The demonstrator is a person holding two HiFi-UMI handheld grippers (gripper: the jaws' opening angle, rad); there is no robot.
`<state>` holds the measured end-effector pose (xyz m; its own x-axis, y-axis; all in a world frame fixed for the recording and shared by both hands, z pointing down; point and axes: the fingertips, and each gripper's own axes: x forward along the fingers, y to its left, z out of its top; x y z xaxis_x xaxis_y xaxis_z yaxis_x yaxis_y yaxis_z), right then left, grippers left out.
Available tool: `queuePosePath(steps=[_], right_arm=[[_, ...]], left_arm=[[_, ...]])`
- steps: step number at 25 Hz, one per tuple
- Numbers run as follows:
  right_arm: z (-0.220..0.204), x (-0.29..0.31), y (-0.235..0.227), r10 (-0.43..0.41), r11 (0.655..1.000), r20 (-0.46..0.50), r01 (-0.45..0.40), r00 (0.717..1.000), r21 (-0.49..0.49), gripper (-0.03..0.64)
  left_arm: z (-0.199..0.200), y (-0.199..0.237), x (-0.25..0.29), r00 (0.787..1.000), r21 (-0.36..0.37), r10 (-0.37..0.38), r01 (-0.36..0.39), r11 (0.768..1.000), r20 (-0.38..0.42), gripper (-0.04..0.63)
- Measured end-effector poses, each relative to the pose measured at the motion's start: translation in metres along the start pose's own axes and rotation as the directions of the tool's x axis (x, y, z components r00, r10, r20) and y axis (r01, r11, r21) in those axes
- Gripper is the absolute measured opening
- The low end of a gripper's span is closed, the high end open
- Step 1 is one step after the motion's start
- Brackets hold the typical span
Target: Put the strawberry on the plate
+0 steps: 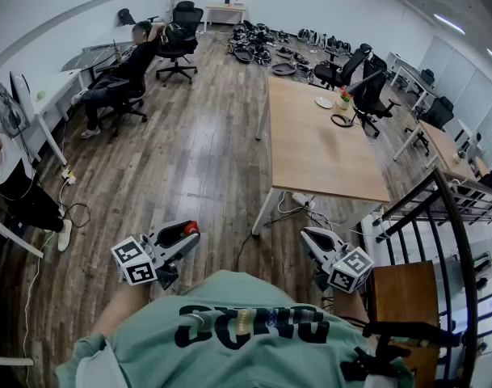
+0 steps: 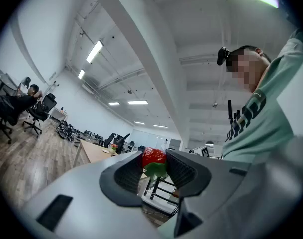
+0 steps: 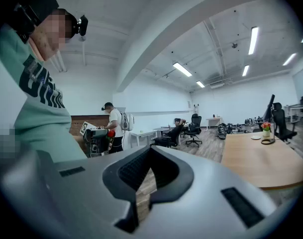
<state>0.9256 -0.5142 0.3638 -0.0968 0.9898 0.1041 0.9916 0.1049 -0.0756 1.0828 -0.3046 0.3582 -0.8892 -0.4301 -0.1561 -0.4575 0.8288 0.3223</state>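
Observation:
A red strawberry (image 2: 153, 158) with a green leaf cap sits clamped between the dark pads of my left gripper (image 2: 154, 164). In the head view that left gripper (image 1: 187, 233) hangs low in front of my body with the strawberry (image 1: 191, 226) at its tip. My right gripper (image 1: 308, 236) is held level with it on the right, its jaws closed tip to tip with nothing between them (image 3: 150, 149). The small white plate (image 1: 324, 102) lies at the far end of the wooden table (image 1: 310, 148), well ahead of both grippers.
A potted flower (image 1: 344, 97) and a black ring (image 1: 341, 120) lie by the plate. Office chairs (image 1: 367, 87) stand at the table's far right. A black railing (image 1: 447, 217) and a wooden step (image 1: 403, 289) are at my right. A person sits at the left desks (image 1: 120, 75).

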Motion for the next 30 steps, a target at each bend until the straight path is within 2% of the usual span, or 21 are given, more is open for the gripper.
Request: queuePosePath(steps=[19, 21, 26, 30], right_arm=[[0.007, 0.039, 0.024, 0.012, 1.0, -0.005, -0.012, 1.0, -0.01, 0.005], [0.008, 0.047, 0.025, 0.021, 1.0, -0.001, -0.021, 1.0, 0.016, 0.005], [0.008, 0.056, 0.021, -0.002, 0.985, 0.045, -0.006, 0.999, 0.171, 0.005], [0.006, 0.062, 0.026, -0.005, 0.983, 0.053, -0.005, 0.999, 0.184, 0.005]], left_arm=[[0.004, 0.018, -0.035, 1.0, -0.011, -0.007, 0.007, 1.0, -0.004, 0.149], [0.003, 0.022, -0.042, 1.0, -0.017, -0.001, 0.001, 1.0, -0.001, 0.149], [-0.003, 0.028, -0.056, 1.0, -0.043, -0.006, 0.006, 0.999, -0.02, 0.147], [-0.006, 0.033, -0.062, 1.0, -0.052, -0.018, 0.017, 0.998, -0.019, 0.147]])
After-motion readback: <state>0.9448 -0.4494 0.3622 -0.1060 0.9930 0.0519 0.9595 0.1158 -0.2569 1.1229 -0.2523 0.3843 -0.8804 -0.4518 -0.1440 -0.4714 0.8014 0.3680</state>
